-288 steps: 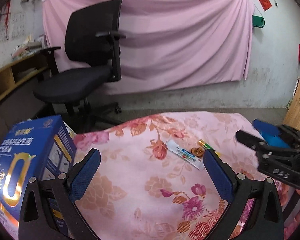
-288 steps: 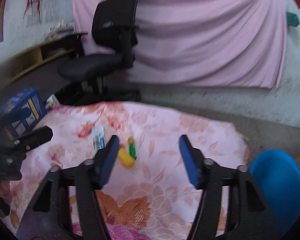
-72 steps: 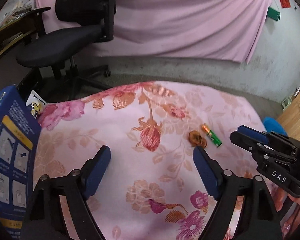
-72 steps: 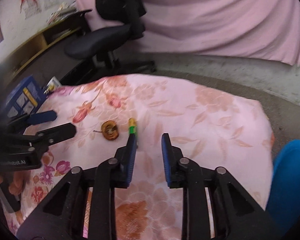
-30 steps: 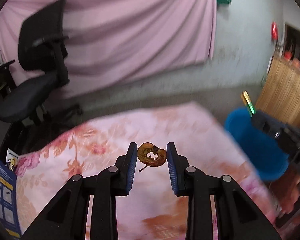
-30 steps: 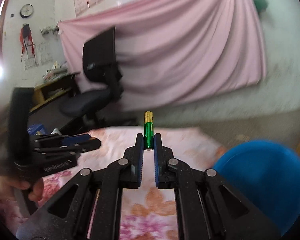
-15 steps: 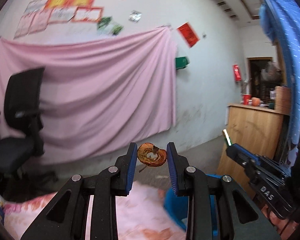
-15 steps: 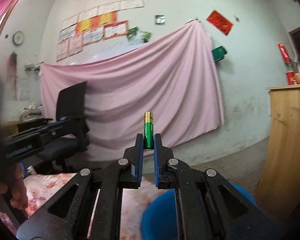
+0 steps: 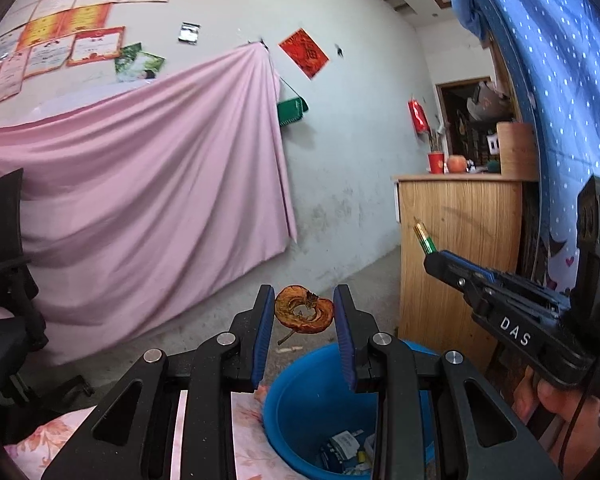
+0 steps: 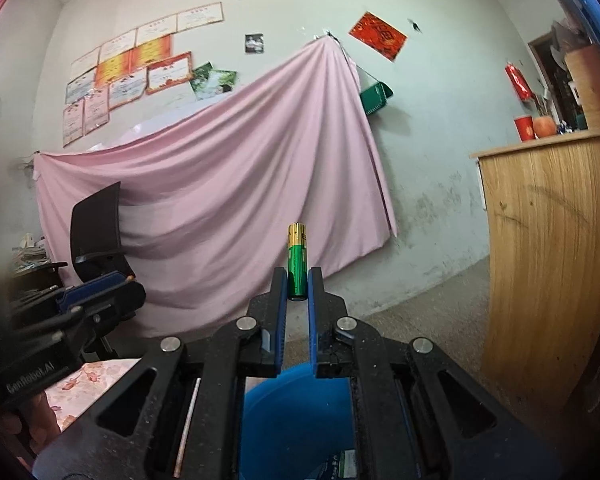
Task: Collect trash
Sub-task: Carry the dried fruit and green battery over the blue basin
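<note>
My left gripper is shut on a dried brown fruit ring, held in the air above the blue bin. In the left wrist view the bin holds a few wrappers and small boxes. My right gripper is shut on a green and gold battery that stands upright between its pads, also over the blue bin. In the left wrist view the right gripper shows at the right with the battery sticking out. In the right wrist view the left gripper shows at the left.
A wooden cabinet stands just right of the bin. The floral pink cloth on the table lies at the bin's left. A black office chair and a pink sheet on the wall are behind.
Both grippers have carried their items from the table over to the blue bin; in the last half second they shifted only slightly, with more of the bin in view.
</note>
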